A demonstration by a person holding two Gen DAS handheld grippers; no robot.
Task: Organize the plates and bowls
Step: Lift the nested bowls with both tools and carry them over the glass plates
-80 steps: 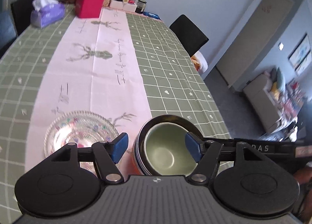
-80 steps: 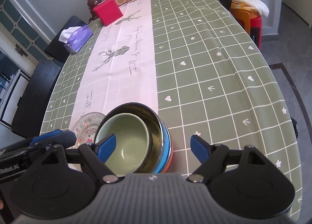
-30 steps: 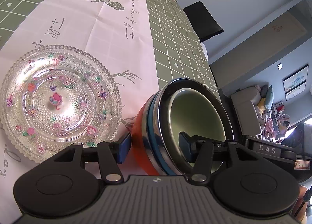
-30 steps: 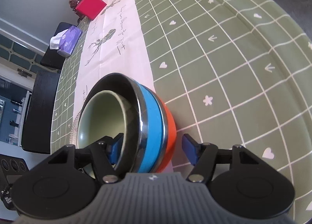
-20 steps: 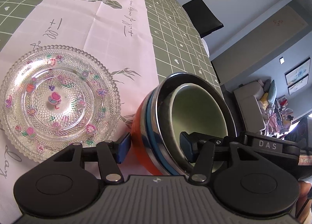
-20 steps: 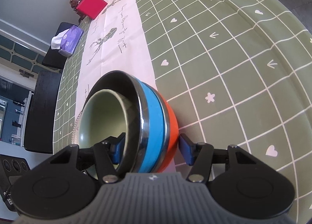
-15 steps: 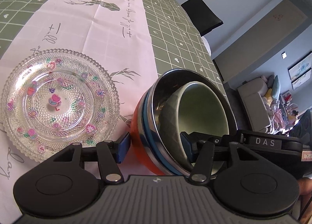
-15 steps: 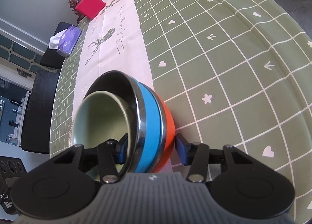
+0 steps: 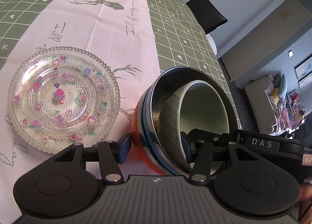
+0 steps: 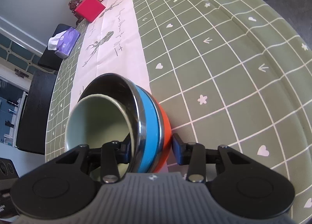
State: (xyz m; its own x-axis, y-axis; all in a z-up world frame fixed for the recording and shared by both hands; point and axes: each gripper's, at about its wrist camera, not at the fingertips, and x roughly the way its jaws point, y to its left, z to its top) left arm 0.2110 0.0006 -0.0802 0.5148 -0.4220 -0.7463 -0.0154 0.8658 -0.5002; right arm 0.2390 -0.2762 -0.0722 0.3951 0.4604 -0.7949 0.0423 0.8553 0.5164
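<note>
Right wrist view: right gripper (image 10: 150, 148) fingers closing across nested bowls (image 10: 148, 122) wall at 6 o'clock; left gripper (image 9: 156, 147) clamps opposite rim. Heavy, slippery, loose stack.

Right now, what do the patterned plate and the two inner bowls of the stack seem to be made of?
The plate looks like clear pressed glass: the cloth shows through it, and it has a beaded texture, a scalloped rim and small coloured flowers. The dark shiny bowl looks like polished steel, since its wall mirrors its surroundings. The pale green bowl inside it looks like glazed ceramic, matte and opaque, perhaps melamine.
</note>
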